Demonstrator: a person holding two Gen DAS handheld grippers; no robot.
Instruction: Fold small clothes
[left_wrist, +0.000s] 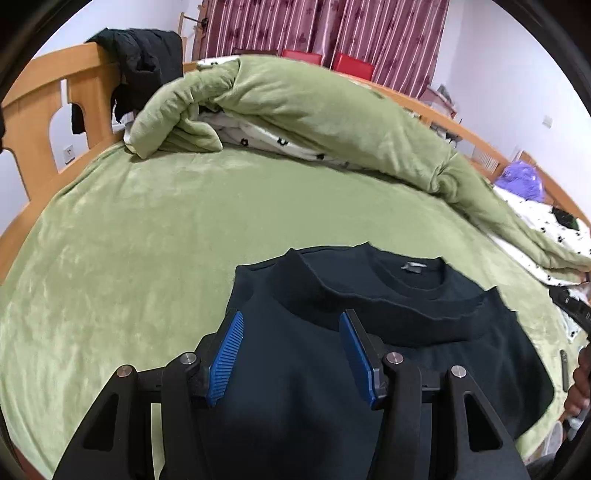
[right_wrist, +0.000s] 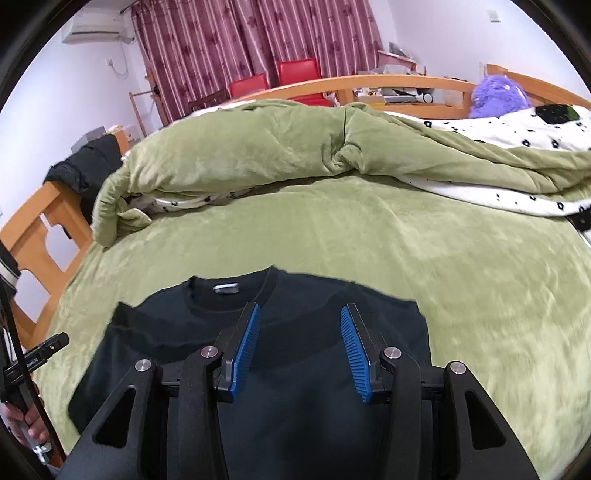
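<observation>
A dark navy shirt (left_wrist: 424, 332) lies flat on the green bedspread (left_wrist: 147, 229), partly folded, collar and grey label toward the far side. My left gripper (left_wrist: 291, 321) is open and empty above its left part. The shirt also shows in the right wrist view (right_wrist: 295, 398), with my right gripper (right_wrist: 300, 314) open and empty above its right part. The blue pads (right_wrist: 245, 347) stand wide apart. The left gripper's tip (right_wrist: 48, 345) shows at the left edge there.
A rumpled green quilt (right_wrist: 258, 147) with white flowered lining lies across the far side of the bed. A wooden bed frame (left_wrist: 33, 122) with a black garment (left_wrist: 144, 62) over it stands at left. A purple plush (right_wrist: 498, 96) sits at far right.
</observation>
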